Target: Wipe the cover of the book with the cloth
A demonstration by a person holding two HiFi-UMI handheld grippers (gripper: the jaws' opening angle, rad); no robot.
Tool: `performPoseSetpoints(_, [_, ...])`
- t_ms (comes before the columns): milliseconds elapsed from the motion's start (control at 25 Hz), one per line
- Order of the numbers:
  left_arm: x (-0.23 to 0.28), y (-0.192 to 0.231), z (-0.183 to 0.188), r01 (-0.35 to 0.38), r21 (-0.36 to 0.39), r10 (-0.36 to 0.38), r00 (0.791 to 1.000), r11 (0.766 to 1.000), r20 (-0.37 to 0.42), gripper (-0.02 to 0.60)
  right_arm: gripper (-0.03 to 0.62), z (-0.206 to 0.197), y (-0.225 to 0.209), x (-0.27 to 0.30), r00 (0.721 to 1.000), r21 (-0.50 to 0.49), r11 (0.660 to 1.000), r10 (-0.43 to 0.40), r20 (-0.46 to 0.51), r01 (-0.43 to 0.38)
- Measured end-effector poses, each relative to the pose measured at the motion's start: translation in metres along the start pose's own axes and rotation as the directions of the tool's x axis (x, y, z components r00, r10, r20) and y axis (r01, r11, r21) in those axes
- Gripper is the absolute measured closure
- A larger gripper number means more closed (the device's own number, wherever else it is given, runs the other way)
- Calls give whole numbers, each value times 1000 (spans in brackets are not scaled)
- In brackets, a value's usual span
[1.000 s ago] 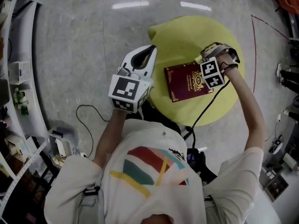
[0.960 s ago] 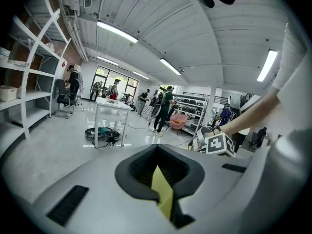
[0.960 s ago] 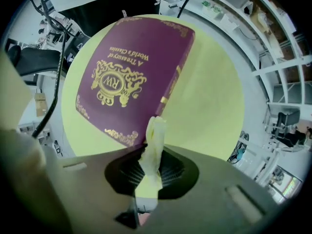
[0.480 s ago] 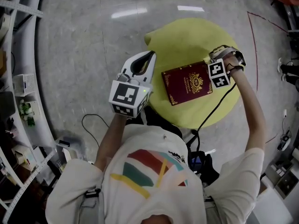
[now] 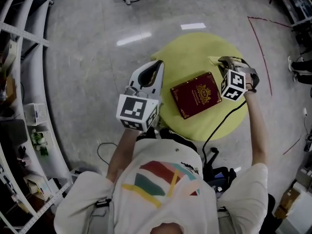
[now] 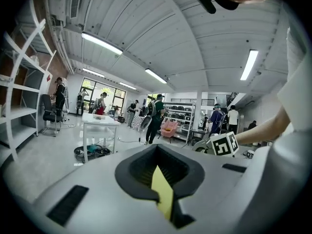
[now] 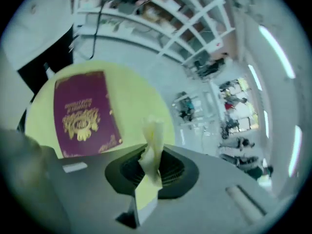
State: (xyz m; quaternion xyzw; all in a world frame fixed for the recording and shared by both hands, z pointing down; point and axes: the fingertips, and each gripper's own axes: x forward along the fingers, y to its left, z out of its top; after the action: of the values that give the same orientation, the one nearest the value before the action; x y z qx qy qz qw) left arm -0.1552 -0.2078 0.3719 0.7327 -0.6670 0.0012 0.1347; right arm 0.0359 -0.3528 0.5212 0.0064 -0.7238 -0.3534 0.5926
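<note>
**While Pinching the Cloth (image 7: 152, 133) in the Right Gripper (image 7: 149, 179), Poised at the Book's (image 5: 197, 94) Corner**

Seen from overhead against a grey floor (image 5: 87, 57): a round yellow table (image 5: 195, 48), filling the upper middle of the head view. Standing at its 6 o'clock, in a white T-shirt with coloured stripes, a person (image 5: 161, 189), both arms stretched forward. Lying flat and closed on the tabletop, a little toward 6 o'clock from the centre, the maroon book, gold crest facing up, turned askew to the person. Held at the table's 9 o'clock edge, the left gripper (image 5: 158, 66), tips aimed toward 12 o'clock, jaws pressed fully together and empty. Just beside the book's 2 o'clock corner, the right gripper, marker cube uppermost, jaws clamped tight on the crumpled pale-yellow cloth. Sticking out past the jaw tips in a twisted tuft, over the yellow top at the book's 1 o'clock, apart from the cover. Contact with the tabletop: cannot tell.
</note>
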Motion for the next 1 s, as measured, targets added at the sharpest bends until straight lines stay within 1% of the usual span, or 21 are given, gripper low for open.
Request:
performPoseSetpoints(40, [-1, -4, 10, 9, 11, -9, 1000, 1000, 21, 566, 565, 12, -14, -20, 996, 129, 989, -77, 55, 69])
performPoseSetpoints(80, [-1, -10, 21, 17, 22, -18, 999, 1000, 40, 566, 565, 24, -28, -42, 981, 264, 955, -164, 104, 132])
performPoseSetpoints(120, [-3, -16, 32, 26, 35, -28, 998, 999, 58, 566, 565, 35, -41, -67, 954, 403, 896, -262, 145, 184])
performPoseSetpoints(160, [-4, -23, 43, 35, 51, -39, 996, 998, 76, 566, 565, 44, -52, -94, 914, 540, 812, -366, 175, 222])
performPoseSetpoints(200, [-7, -29, 54, 46, 70, -53, 994, 996, 97, 566, 565, 53, -60, -121, 861, 667, 705, -472, 190, 240])
performPoseSetpoints(240, [-10, -36, 65, 58, 91, -68, 991, 994, 119, 566, 565, 60, -66, -149, 798, 773, 588, -572, 190, 237])
performPoseSetpoints(280, [-14, -42, 77, 69, 109, -85, 986, 992, 143, 566, 565, 67, -68, -175, 732, 854, 474, -657, 180, 215])
performPoseSetpoints(320, [-18, -48, 88, 79, 125, -99, 981, 989, 166, 566, 565, 75, -68, -199, 668, 909, 375, -726, 166, 182])
performPoseSetpoints(360, [-23, -52, 100, 85, 137, -111, 976, 987, 189, 566, 565, 83, -67, -221, 608, 943, 299, -779, 151, 149])
performPoseSetpoints(400, [-29, -56, 110, 88, 146, -118, 970, 985, 211, 566, 565, 91, -64, -240, 554, 962, 245, -821, 138, 124])
performPoseSetpoints(440, [-35, -60, 120, 88, 153, -123, 964, 984, 235, 566, 565, 98, -61, -257, 505, 971, 212, -854, 128, 111])
performPoseSetpoints(480, [-42, -65, 129, 88, 160, -128, 957, 983, 260, 566, 565, 106, -56, -274, 459, 975, 194, -880, 124, 109])
performPoseSetpoints(520, [-48, -72, 137, 88, 170, -134, 950, 981, 283, 566, 565, 114, -50, -290, 418, 976, 185, -901, 120, 117])
performPoseSetpoints(560, [-54, -80, 143, 90, 183, -143, 942, 979, 304, 566, 565, 119, -43, -304, 389, 975, 179, -914, 116, 132])
performPoseSetpoints(600, [-59, -88, 147, 91, 199, -152, 935, 976, 321, 566, 565, 122, -35, -313, 373, 973, 175, -921, 109, 150])
performPoseSetpoints(640, [-63, -96, 150, 92, 216, -162, 928, 972, 335, 566, 565, 124, -28, -320, 368, 971, 173, -924, 101, 166])
performPoseSetpoints(800, [-72, -117, 150, 106, 253, -195, 913, 962, 358, 566, 565, 124, -9, -331, 374, 968, 163, -924, 81, 192])
performPoseSetpoints(880, [-75, -124, 148, 120, 260, -210, 911, 958, 355, 566, 565, 124, -7, -335, 367, 970, 157, -927, 80, 185])
performPoseSetpoints(1000, [-80, -131, 143, 139, 268, -228, 913, 953, 338, 566, 565, 124, -5, -337, 370, 974, 147, -926, 74, 171])
